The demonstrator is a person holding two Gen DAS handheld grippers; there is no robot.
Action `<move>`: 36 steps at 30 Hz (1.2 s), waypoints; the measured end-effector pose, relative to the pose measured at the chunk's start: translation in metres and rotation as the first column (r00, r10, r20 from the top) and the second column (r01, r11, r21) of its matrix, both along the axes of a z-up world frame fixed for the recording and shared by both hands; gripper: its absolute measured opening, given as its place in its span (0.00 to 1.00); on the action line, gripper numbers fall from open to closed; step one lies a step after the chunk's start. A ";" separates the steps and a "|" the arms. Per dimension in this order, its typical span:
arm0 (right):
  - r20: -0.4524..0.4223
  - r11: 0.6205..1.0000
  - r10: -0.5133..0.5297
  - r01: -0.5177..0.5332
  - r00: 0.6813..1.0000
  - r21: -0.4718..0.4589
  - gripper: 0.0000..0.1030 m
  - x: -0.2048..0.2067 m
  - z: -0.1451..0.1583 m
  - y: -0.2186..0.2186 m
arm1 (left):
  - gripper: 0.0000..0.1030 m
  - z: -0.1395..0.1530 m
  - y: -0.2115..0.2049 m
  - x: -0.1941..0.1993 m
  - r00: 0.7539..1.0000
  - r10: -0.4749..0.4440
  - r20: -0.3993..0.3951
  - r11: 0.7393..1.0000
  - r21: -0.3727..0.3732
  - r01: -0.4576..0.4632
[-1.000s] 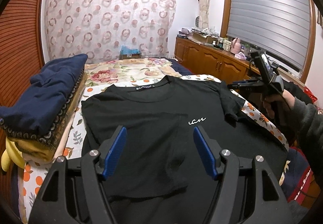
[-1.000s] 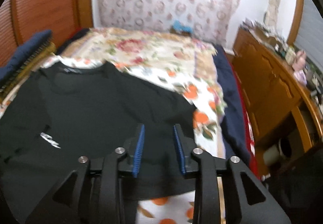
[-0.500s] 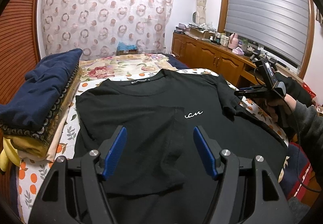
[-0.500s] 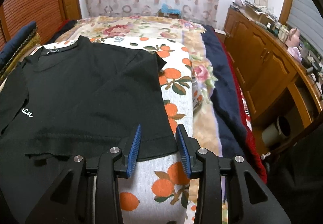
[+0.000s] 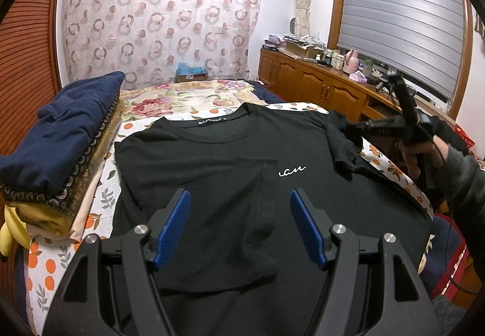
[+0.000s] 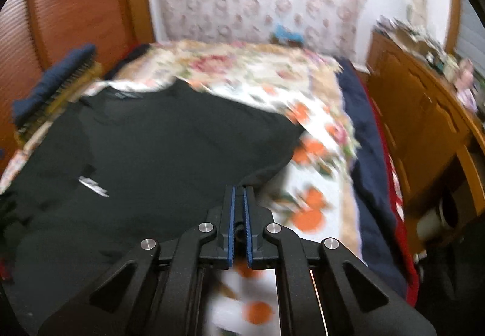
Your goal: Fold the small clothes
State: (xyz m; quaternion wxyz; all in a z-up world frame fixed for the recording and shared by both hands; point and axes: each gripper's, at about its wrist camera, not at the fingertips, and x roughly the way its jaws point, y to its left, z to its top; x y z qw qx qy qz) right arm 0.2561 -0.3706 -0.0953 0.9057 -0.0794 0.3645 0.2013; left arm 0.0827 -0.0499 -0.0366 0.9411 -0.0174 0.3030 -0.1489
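We are holding the left gripper (image 5: 239, 226) spread wide above the lower half of the black T-shirt (image 5: 230, 172), gripping nothing. Only the left wrist view is showing us the white script (image 5: 292, 171) sharply, and the right gripper (image 5: 348, 127) pinching the shirt's sleeve (image 5: 342, 142) and lifting it off the bed (image 5: 182, 96). The right wrist view is blurred, but there we are seeing the right gripper (image 6: 238, 193) clenched on the black T-shirt (image 6: 151, 154) at its edge, with the orange-print sheet (image 6: 315, 199) just beside it. That view alone is showing an open cabinet niche (image 6: 445, 208) with a pale, cup-like thing inside; we cannot tell what it is. The shirt is lying flat on the bed, collar toward the patterned curtain (image 5: 157, 20). Beside the shirt, a stack of folded clothes (image 5: 57, 148) is sitting; a wooden cabinet (image 5: 315, 87) is standing under the shuttered window (image 5: 400, 14).
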 end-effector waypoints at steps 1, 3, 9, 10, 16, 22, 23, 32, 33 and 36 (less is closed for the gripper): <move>0.014 1.000 0.024 -0.024 1.000 -0.001 0.02 -0.001 0.006 0.010 | 0.67 0.000 0.000 0.000 1.000 0.001 -0.001 1.000 -0.001 -0.001; 0.033 0.997 0.077 -0.077 0.996 -0.002 0.02 -0.001 0.019 0.036 | 0.67 -0.001 0.000 0.000 1.000 0.003 -0.002 1.000 -0.001 -0.003; 0.038 0.985 0.168 -0.169 0.985 0.017 0.04 0.014 0.035 0.107 | 0.67 -0.003 0.007 -0.001 1.000 0.014 -0.005 1.000 -0.006 -0.014; 0.036 0.986 0.166 -0.167 0.985 0.018 0.07 0.017 0.034 0.113 | 0.67 -0.004 0.008 0.000 1.000 0.017 -0.006 1.000 -0.007 -0.017; 0.039 0.992 0.124 -0.125 0.991 0.016 0.30 0.018 0.033 0.115 | 0.67 -0.006 0.015 -0.001 0.999 0.030 -0.012 0.999 -0.013 -0.030; 0.026 0.996 0.079 -0.078 0.996 -0.037 0.31 -0.010 0.017 0.083 | 0.67 -0.006 0.015 0.001 0.999 0.035 -0.014 0.999 -0.015 -0.035; 0.017 0.996 0.082 -0.082 0.996 -0.033 0.31 -0.016 0.014 0.081 | 0.67 -0.006 0.014 0.001 0.999 0.036 -0.016 0.999 -0.014 -0.036; -0.030 0.997 0.072 -0.073 0.997 -0.035 0.33 -0.057 -0.024 0.086 | 0.67 -0.008 0.009 0.002 0.999 0.030 -0.024 1.000 -0.007 -0.030; -0.034 0.996 0.069 -0.071 0.997 -0.052 0.33 -0.055 -0.028 0.089 | 0.67 -0.008 0.010 0.003 0.999 0.032 -0.026 0.999 -0.006 -0.032; -0.039 0.994 0.048 -0.052 0.998 -0.101 0.27 -0.046 -0.039 0.094 | 0.67 -0.009 0.010 0.003 0.999 0.036 -0.028 0.999 -0.006 -0.037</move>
